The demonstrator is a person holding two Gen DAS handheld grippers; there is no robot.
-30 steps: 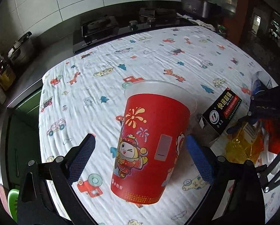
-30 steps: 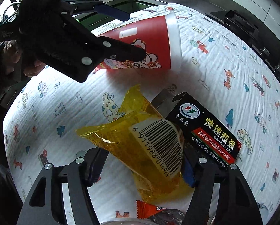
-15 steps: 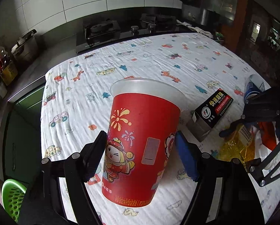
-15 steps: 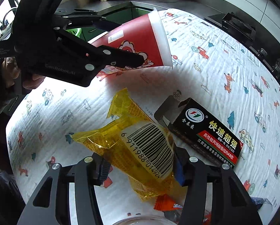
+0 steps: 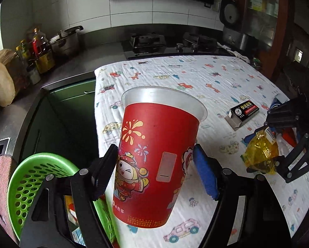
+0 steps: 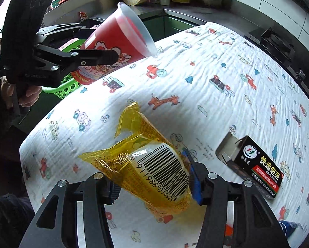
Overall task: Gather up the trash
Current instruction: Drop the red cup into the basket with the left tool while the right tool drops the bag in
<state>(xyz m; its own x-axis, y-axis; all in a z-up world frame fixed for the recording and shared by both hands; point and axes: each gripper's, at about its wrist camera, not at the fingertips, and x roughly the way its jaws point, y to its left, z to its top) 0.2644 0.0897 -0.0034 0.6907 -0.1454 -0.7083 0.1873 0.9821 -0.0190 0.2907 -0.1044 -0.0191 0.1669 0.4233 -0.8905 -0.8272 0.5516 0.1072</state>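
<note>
1. The table [image 6: 195,95] with its cartoon-print cloth fills most of both views. It's where the leftover trash sits.
2. The green basket [image 5: 26,186] sits low off the table's edge, looks like the bin you're filling.
3. Your left tongs [image 5: 154,171] are clamped on the red cup [image 5: 154,157], pads pressing both sides. The cup is in the air, tilted, above the table edge next to the basket, so I'd guess it gets dropped in there.
4. Your right tongs [image 6: 152,184] are pinched onto the yellow wrapper [image 6: 146,169], lifted clear of the cloth.
5. The black box [image 6: 258,167] lies on the cloth, flap open, untouched.
</note>
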